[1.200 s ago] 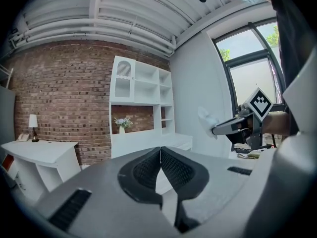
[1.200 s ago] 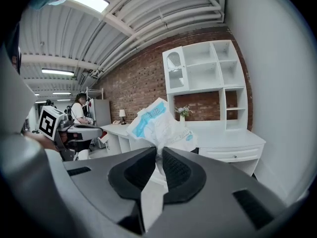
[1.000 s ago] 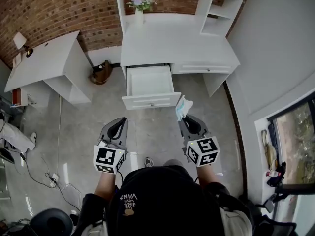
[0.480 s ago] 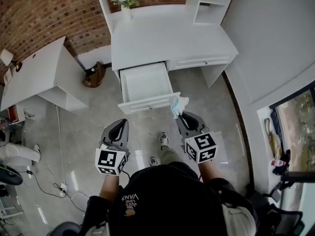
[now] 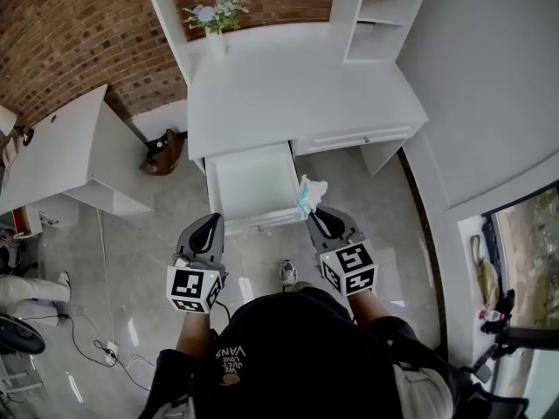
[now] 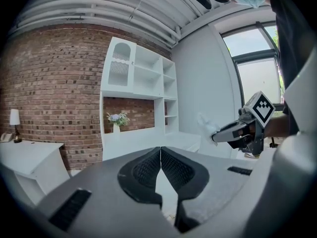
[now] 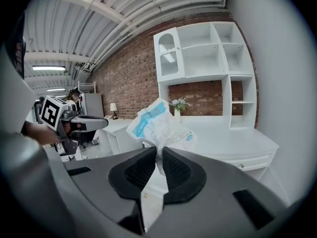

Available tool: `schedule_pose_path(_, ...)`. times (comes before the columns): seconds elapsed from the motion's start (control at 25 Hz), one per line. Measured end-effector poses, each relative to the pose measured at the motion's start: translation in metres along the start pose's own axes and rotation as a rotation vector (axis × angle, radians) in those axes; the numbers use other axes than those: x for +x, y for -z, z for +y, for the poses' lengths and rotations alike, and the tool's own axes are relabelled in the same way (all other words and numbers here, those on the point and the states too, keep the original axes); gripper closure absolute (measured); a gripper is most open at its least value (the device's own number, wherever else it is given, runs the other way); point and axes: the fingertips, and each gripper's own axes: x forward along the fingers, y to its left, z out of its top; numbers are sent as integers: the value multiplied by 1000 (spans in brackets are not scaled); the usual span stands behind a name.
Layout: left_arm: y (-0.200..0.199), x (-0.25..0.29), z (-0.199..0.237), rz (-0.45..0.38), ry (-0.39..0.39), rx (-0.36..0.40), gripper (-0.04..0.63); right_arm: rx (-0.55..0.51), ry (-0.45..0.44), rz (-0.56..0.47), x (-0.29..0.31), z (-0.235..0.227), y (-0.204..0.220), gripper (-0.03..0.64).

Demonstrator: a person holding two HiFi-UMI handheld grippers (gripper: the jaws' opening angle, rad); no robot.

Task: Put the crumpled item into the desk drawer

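The crumpled item [image 5: 309, 193] is a white and blue wrapper [image 7: 157, 127], pinched at its lower end by my right gripper [image 5: 314, 216], which is shut on it. It hangs in the air at the front right corner of the open white desk drawer [image 5: 253, 184]. My left gripper [image 5: 208, 228] is shut with nothing in it and hovers over the floor just in front of the drawer's left half. In the left gripper view its jaws [image 6: 161, 158] meet, and the right gripper [image 6: 218, 134] with the wrapper shows at the right.
The white desk [image 5: 297, 94] stands against a brick wall, with a vase of flowers [image 5: 215, 17] and a shelf unit [image 5: 371, 11] on it. A second white desk [image 5: 61, 151] is at the left, a brown bag [image 5: 162, 151] between them. A foot [image 5: 288, 273] shows below.
The person has stepped toward the desk: the drawer now lies just ahead of both grippers. The right gripper with the wrapper has come up to the drawer's front right corner.
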Motion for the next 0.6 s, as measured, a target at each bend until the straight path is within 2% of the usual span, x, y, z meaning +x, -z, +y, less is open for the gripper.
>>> schedule_pose_path(0.36,-1,63,32,30,-35,-5,589,-11,-36,47,63,-40,-4,572)
schedule_pose_path(0.6,8,98,68,63,26,-12,589,9,13,89,109,-44,-4,572)
